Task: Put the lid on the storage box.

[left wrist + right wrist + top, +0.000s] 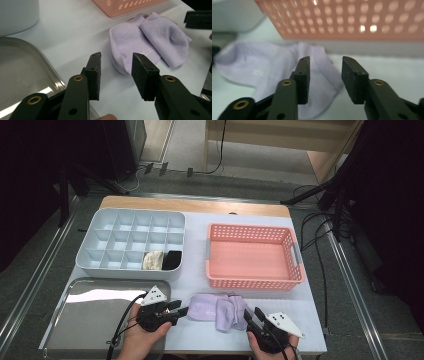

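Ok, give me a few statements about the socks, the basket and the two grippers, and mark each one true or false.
1. The pink basket holds folded socks. False: it is empty.
2. The lilac socks lie on the table between the two grippers. True.
3. The left gripper is shut on the socks. False: its jaws stand open, short of them.
4. The grey divided organiser holds a cream item and a black item in neighbouring compartments. True.
5. The right gripper is open. True.
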Demonstrator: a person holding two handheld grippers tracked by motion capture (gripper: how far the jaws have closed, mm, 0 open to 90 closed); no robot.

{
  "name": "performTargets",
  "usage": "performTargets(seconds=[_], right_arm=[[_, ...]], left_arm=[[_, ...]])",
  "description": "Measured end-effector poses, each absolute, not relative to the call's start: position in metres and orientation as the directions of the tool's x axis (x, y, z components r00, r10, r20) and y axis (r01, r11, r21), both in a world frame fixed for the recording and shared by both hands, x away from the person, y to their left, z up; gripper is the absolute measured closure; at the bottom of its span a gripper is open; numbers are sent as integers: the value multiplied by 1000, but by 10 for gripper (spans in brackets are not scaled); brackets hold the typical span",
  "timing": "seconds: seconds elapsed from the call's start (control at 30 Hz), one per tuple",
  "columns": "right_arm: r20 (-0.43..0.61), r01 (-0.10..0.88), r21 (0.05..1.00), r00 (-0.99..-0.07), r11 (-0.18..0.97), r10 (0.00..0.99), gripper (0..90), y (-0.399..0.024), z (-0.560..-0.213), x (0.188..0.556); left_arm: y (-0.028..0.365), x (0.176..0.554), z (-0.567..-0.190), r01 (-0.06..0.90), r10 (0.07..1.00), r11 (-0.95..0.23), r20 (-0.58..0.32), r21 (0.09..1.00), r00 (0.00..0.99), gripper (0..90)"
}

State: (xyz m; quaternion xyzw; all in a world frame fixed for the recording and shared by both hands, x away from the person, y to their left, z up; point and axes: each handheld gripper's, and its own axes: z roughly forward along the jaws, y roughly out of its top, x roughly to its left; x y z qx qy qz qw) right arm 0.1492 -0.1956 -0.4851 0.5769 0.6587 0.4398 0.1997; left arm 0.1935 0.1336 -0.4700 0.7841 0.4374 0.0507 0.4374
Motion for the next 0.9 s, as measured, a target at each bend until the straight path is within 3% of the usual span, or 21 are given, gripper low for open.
performTargets(seconds=[0.1,0.17,0.23,0.3,0.43,0.53,0.7,0.8,0.9], right_arm=[[237,623,782,-249,-32,939,568,-191,-492,147],[214,630,777,-264,0,940,646,-187,-493,147],[206,632,775,-252,0,946,661,-187,-493,146],[206,605,796,-247,-15,947,650,-188,-490,145],[223,511,859,-305,-39,926,714,-184,-477,141],[233,498,867,-349,-31,908,623,-169,-474,142],[132,490,869,-367,71,921,496,-147,-488,153],[107,495,864,-369,98,923,592,-143,-490,156],[107,488,867,-377,99,920,767,-142,-484,152]], left_arm=[[134,193,-469,642,729,-233,-306,731,613,607],[133,193,-469,640,728,-231,-306,732,613,607],[133,194,-469,639,727,-233,-305,733,615,607],[133,193,-469,638,727,-234,-303,734,616,607],[133,194,-468,635,722,-237,-304,735,621,629],[132,194,-468,634,723,-242,-300,734,623,666],[133,193,-467,638,718,-244,-307,730,625,722],[133,194,-467,638,717,-239,-309,732,624,734],[133,193,-467,635,717,-237,-308,736,625,734]])
